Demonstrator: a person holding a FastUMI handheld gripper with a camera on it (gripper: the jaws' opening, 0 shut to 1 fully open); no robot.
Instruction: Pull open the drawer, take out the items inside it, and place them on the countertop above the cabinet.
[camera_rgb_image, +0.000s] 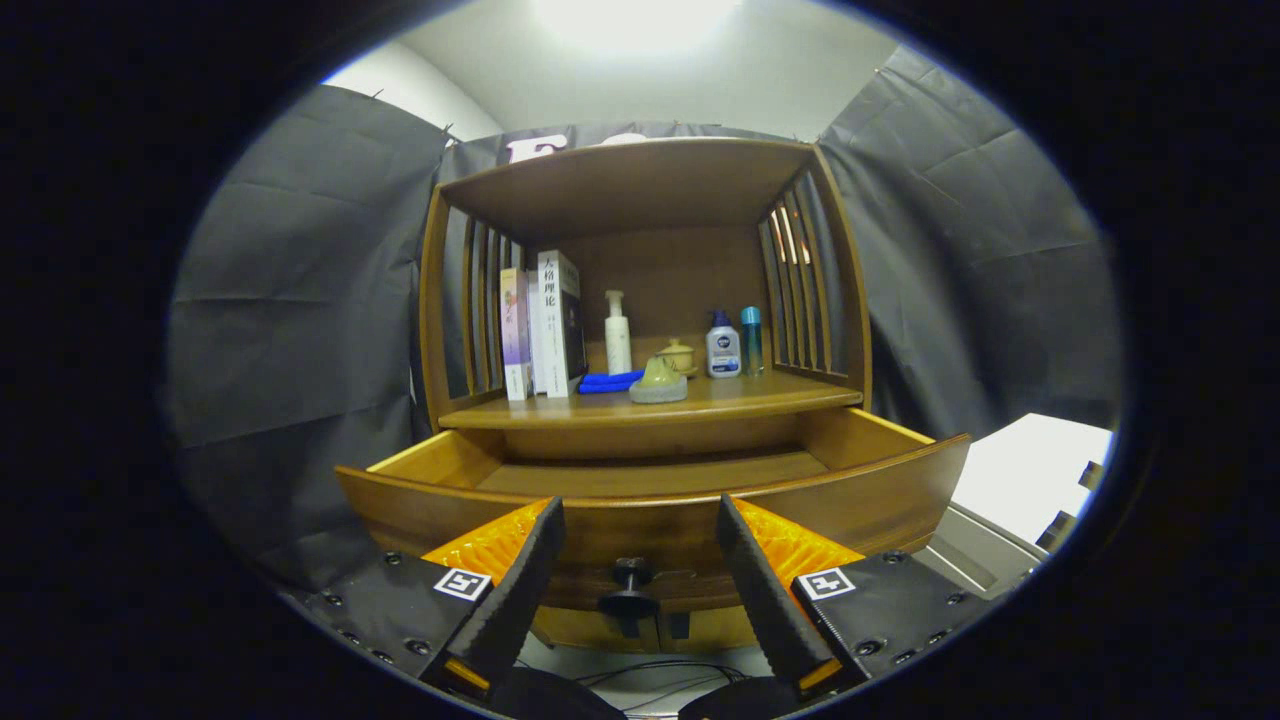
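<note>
Drawer (650, 480) at frame centre is pulled open, looks empty from here; items sit on countertop (760, 395). My gripper (632, 570) fingers spread, holding nothing. Task looks nearly finished.

Dark grey cloth (300, 300) hangs in creases on both sides of a brown wooden cabinet (640, 200) with slatted sides. Above the cloth, a pale wall and ceiling (760, 70) carry a bright glare of light (630, 15). Low to the right lies a white surface (1030, 470); cables (660, 670) run under the cabinet
</note>
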